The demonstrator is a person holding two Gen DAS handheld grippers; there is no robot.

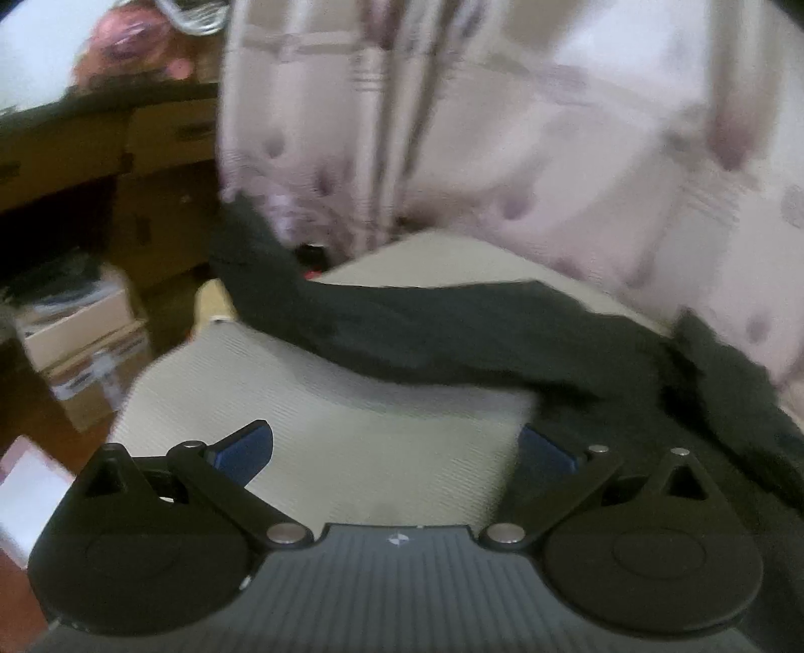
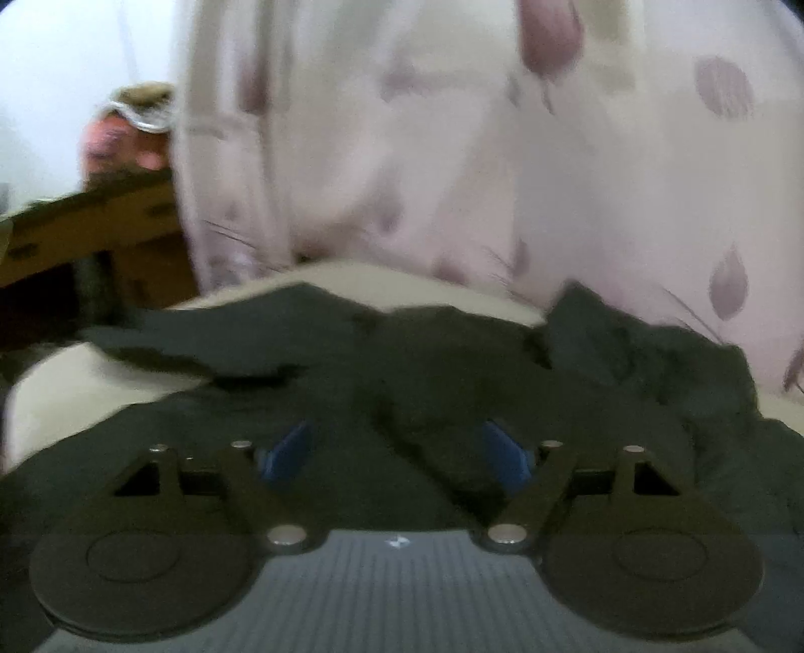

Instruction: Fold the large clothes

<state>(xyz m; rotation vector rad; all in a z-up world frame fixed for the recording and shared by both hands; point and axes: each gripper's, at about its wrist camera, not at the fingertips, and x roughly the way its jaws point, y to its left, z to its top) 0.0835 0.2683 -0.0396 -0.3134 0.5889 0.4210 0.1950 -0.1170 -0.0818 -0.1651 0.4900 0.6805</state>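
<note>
A dark garment (image 1: 452,336) lies crumpled across a pale ribbed surface (image 1: 326,432), one long strip running from the far left edge toward the right. My left gripper (image 1: 397,447) is open over bare surface, its blue pads (image 1: 246,452) wide apart, the cloth just beyond them and touching nothing. In the right wrist view the same dark garment (image 2: 427,361) fills the foreground in rumpled folds. My right gripper (image 2: 402,452) stands open low above it, blue pads (image 2: 505,457) apart, with cloth under and between them but not pinched.
A pale curtain with mauve leaf prints (image 1: 502,140) hangs right behind the surface. Left of it stand a wooden desk with drawers (image 1: 100,145), cardboard boxes (image 1: 85,346) on the floor, and a pink object (image 1: 125,45) on the desk top.
</note>
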